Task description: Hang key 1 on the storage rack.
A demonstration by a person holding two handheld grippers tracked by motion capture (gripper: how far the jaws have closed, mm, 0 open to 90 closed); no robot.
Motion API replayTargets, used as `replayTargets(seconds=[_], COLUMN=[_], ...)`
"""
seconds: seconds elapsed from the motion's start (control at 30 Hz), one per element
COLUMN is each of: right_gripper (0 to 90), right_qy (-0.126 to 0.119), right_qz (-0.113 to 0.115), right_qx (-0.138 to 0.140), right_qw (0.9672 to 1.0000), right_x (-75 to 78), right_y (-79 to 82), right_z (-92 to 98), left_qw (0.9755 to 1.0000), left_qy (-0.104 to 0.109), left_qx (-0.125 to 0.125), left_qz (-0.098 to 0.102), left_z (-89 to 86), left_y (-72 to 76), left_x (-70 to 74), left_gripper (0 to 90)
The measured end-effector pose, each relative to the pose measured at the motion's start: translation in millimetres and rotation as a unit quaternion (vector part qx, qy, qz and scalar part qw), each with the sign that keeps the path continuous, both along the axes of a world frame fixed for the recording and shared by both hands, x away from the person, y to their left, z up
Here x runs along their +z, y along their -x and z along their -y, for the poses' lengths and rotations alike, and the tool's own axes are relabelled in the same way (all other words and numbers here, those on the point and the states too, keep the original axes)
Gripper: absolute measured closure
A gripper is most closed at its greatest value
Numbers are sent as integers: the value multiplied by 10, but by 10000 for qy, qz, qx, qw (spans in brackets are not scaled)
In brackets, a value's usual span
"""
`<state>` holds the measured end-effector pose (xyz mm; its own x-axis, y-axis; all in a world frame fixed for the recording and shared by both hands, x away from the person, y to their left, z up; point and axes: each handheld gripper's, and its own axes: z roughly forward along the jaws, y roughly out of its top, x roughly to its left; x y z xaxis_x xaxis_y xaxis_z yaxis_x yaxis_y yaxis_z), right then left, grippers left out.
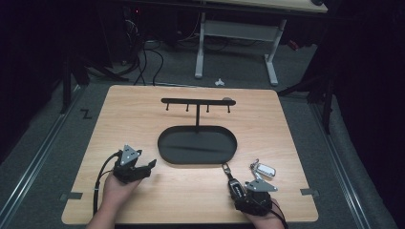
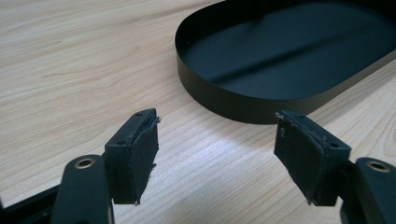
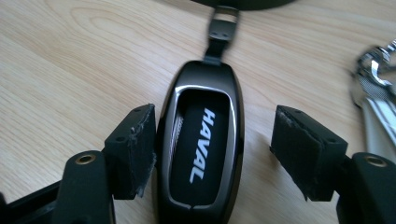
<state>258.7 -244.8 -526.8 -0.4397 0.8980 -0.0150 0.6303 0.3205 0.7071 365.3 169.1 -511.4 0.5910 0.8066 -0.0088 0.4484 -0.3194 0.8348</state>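
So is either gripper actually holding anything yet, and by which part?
Nothing is held. The right gripper straddles the black key fob on the table, one pad at its side, the other apart. The left gripper is open.

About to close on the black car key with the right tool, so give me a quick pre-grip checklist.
1. Black car key between the right tool's pads: ok.
2. Key centred: not ok, it sits against one pad with a gap to the other.
3. Key lying flat on the table: ok.
4. Silver key apart from the black one: ok.
5. Tray under the hook stand empty: ok.
6. Left tool open, holding nothing: ok.
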Motion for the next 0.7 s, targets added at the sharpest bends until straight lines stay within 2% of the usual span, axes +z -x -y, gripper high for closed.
replayTargets(seconds=[0.17,0.33,0.5,0.6,0.7], right_gripper=[336,357,370,402,422], right_qy=[-30,-95,-102,-202,-161], right_qz=[-55,-26,7,-6,38], right_qx=[-246,-328,-284,-233,-92], right_qw=[9997,9994,9995,9995,9998], right_x=[5,15,28,55,92], right_y=[-10,-17,-22,-31,-65], right_z=[148,196,191,176,152], left_qw=[10000,10000,10000,10000,10000], left_qy=[-14,-19,-27,-67,-45], left_qx=[-31,-18,-18,-30,-7], left_qz=[-13,-5,-11,-29,-44], left_z=[18,17,12,17,26], left_y=[-10,-19,-16,-15,-17], left_x=[-3,-6,-4,-13,-20], left_gripper=[308,308,308,307,308])
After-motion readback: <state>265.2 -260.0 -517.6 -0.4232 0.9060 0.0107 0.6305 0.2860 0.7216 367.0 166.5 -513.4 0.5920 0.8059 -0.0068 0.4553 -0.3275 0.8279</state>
